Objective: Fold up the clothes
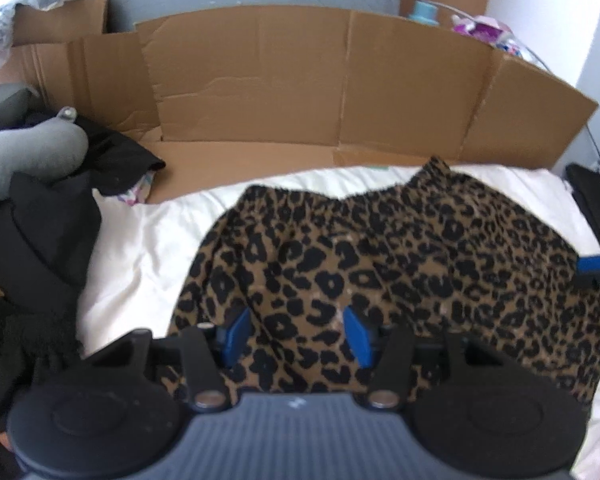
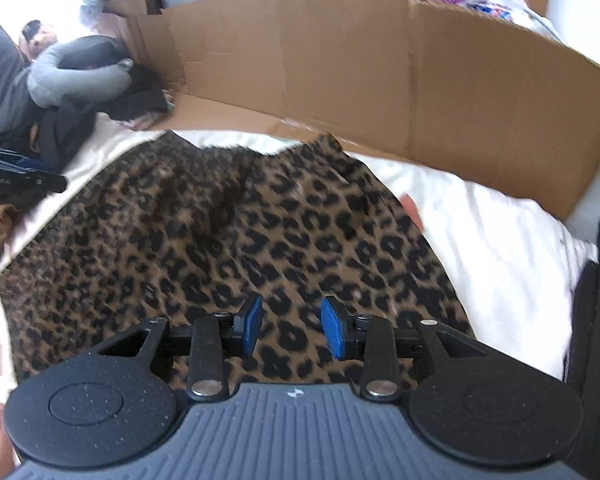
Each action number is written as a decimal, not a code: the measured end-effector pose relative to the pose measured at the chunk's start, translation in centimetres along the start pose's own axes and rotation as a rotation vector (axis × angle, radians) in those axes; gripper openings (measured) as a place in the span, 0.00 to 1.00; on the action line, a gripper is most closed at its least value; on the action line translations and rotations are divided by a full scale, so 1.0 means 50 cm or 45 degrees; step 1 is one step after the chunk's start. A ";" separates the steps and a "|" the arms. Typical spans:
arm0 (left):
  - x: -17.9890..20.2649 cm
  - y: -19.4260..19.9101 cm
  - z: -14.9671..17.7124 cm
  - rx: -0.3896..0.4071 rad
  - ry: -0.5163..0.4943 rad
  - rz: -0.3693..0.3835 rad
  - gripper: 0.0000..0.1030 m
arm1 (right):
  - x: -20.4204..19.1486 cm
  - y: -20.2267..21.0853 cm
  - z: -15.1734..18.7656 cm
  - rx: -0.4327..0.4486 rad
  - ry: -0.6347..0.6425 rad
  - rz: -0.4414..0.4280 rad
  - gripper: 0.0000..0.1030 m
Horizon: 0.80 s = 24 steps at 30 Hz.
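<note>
Left wrist view, nearest: my left gripper (image 1: pixel 296 334), its blue pads (image 1: pixel 356 336) spread, nothing pinched between them, only printed cloth showing beneath the gap.
Left wrist view, garment: leopard skirt (image 1: pixel 400 264) lies spread on the white sheet (image 1: pixel 128 248), its gathered waistband (image 1: pixel 300 196) at the far edge, its hem toward me.
Left wrist view, far side: cardboard sheet (image 1: pixel 300 92) stands up behind the bed; dark clothes (image 1: pixel 40 220) and a grey pillow (image 1: pixel 24 148) are heaped at the left, well apart from the skirt.
Left wrist view, edge: a blue tip of my right gripper (image 1: pixel 598 264) shows at the right border, over the skirt's right side.
Right wrist view, nearest: right gripper (image 2: pixel 290 326), pads parted a little less widely, empty too, with the print visible below the gap.
Right wrist view, garment: the skirt fills the middle of the sheet, with wrinkles near the waistband; its right edge runs diagonally beside bare sheet.
Right wrist view, blur: a pinkish smear near that right edge is too blurred for me to name.
Step in hand: I judge that I am positioning both tools over the flattened skirt; no fold looks started yet.
Next move calls for: picking matching points on one edge, lowering both tools, closing on the cloth only, not the sheet under it, then carrying that edge evenly across.
Risk: thin cloth may bunch or slip if one side lifts first.
</note>
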State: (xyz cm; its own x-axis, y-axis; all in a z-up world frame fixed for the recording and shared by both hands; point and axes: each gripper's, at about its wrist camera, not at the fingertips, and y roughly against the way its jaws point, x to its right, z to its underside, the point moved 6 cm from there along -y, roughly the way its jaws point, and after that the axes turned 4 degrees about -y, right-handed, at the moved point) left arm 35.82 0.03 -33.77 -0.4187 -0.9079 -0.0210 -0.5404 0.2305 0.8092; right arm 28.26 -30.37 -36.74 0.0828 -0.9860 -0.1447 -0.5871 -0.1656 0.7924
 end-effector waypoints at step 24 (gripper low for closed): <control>-0.088 -0.087 0.196 -0.098 0.077 -0.099 0.41 | 0.173 -0.044 0.145 -0.127 -0.119 0.296 0.53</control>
State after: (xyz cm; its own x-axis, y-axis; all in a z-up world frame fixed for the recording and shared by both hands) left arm 32.86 6.45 -42.94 -0.3315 -0.9421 -0.0515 -0.5105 0.1332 0.8495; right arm 24.44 -38.41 -44.05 -0.1223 -0.9925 -0.0024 -0.4993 0.0594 0.8644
